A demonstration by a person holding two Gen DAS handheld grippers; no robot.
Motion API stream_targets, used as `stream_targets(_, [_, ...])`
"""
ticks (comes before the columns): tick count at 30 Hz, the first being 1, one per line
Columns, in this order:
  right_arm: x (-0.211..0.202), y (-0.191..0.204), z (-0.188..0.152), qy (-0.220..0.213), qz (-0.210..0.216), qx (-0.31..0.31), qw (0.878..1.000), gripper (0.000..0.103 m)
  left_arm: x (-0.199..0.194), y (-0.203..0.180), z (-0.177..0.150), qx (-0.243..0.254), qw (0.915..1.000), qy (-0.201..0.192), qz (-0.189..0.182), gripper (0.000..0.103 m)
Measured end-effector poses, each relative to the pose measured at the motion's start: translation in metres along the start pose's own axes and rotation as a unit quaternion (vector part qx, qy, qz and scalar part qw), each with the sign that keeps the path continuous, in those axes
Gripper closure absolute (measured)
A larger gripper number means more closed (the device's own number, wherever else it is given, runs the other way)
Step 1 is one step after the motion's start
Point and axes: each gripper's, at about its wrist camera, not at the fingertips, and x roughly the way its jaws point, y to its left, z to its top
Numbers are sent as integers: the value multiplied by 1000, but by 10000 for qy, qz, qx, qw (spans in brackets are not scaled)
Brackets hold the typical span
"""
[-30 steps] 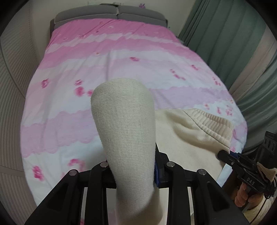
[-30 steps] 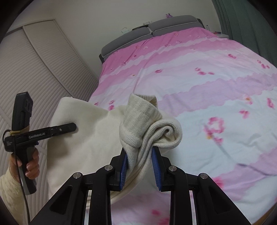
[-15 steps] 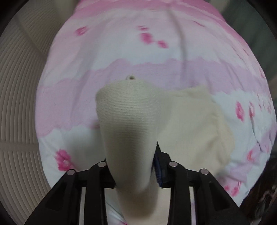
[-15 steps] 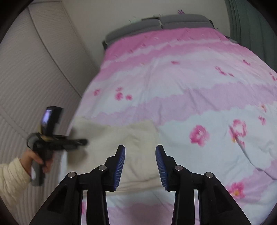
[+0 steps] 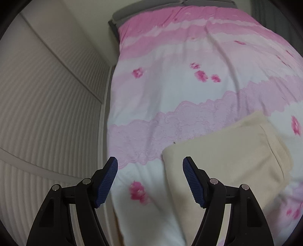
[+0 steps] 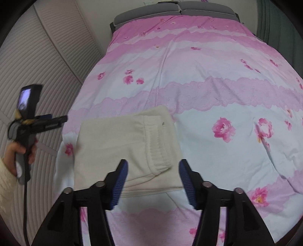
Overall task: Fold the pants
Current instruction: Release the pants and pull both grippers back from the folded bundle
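- Right wrist view: the cream pants [image 6: 121,145] lay folded into a compact, roughly rectangular stack on the pink floral bedspread [image 6: 217,90], near the bed's near-left corner.
- The ribbed waistband [image 6: 159,149] ran along the stack's right part, lying on top; stacked layer edges showed along the near side. The fabric looked soft and knit-like, with a small dark speck near the far right corner.
- Right gripper [image 6: 153,177] hovered above the near edge of the stack, its jaws spread wide with nothing between them; blue ribbed pads [image 6: 118,184] were clear of the cloth.
- Left gripper [image 6: 56,121] appeared at the left, gripped by a hand [image 6: 18,155] in a cream knit sleeve, off the bed's left side over the louvred closet doors [image 6: 37,62].
- Left wrist view: left gripper [image 5: 150,179] had its jaws spread apart and empty, aimed at bare bedspread [image 5: 170,94]; the pants [image 5: 223,162] lay just right of the right finger, slightly blurred.
- Grey headboard [image 6: 170,11] stood at the far end.
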Motion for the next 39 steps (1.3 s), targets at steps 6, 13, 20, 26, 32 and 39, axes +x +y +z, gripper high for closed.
stream_targets(6, [-31, -14, 1, -181, 39, -79, 9998, 26, -77, -25, -26, 263, 9980, -579, 30, 21])
stream_targets(13, [-107, -47, -8, -708, -161, -531, 9959, 15, -186, -79, -60, -145, 9920, -1095, -606, 6])
stream_targets(20, [-188, -93, -43, -1037, -293, -944, 9897, 13, -274, -154, -90, -624, 9871, -1167, -901, 2])
stream_targets(26, [-252, -149, -80, -1210, -284, -970, 9875, 13, -350, -227, -120, -694, 9845, -1435, -734, 1])
stream_targets(32, [-311, -204, -116, -1345, -226, -1024, 9853, 13, -415, -293, -144, -866, 9793, -1684, -720, 0])
stream_targets(39, [-367, -258, -151, -1468, -192, -971, 9842, 13, -469, -358, -168, -838, 9741, -1886, -921, 0])
